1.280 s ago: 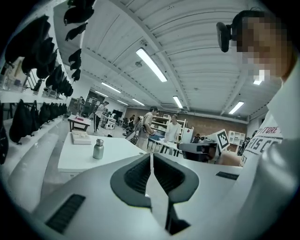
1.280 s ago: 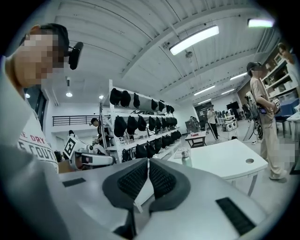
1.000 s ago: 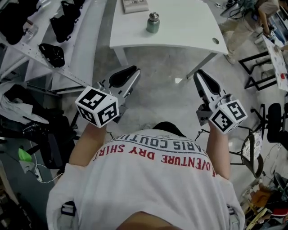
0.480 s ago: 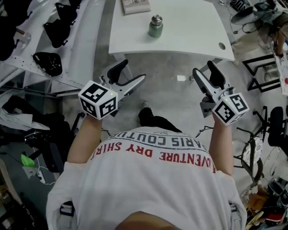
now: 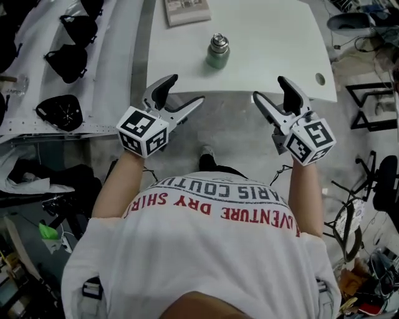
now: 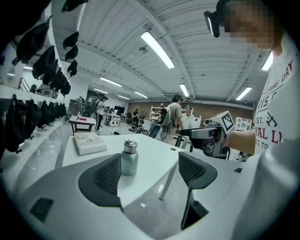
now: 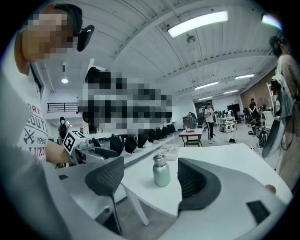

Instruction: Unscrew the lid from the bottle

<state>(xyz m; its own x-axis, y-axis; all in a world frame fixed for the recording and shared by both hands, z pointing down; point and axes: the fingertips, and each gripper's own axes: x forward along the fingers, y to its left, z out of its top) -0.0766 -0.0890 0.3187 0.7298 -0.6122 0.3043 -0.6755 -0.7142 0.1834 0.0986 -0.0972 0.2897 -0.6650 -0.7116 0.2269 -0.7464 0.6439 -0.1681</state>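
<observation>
While both tongs hang in the air in front of the white table (image 5: 274,37), the bottle (image 5: 218,52) stands upright on it, close to the front edge and well apart from both of them. Its shiny lid (image 5: 219,42) is on top and looks screwed down, so I think the job has not really begun. The left tongs (image 5: 185,90) are opening wide and hold nothing. The right tongs (image 5: 269,88) are opening wide too, and they are just as empty. Each gripper view shows the little bottle far off on the table between the jaws, but no pad touches it. The step now, I think, is to reach in. To do it well, one pair should come from the side and clamp the green body low down, so the bottle cannot tip or spin. The other pair should come in level and pinch only the lid, not the body under it. Going slowly matters, because a bump could knock the bottle over or push it toward the flat book (image 5: 187,9) at the back. Grip the body firmly first, then turn the lid.
</observation>
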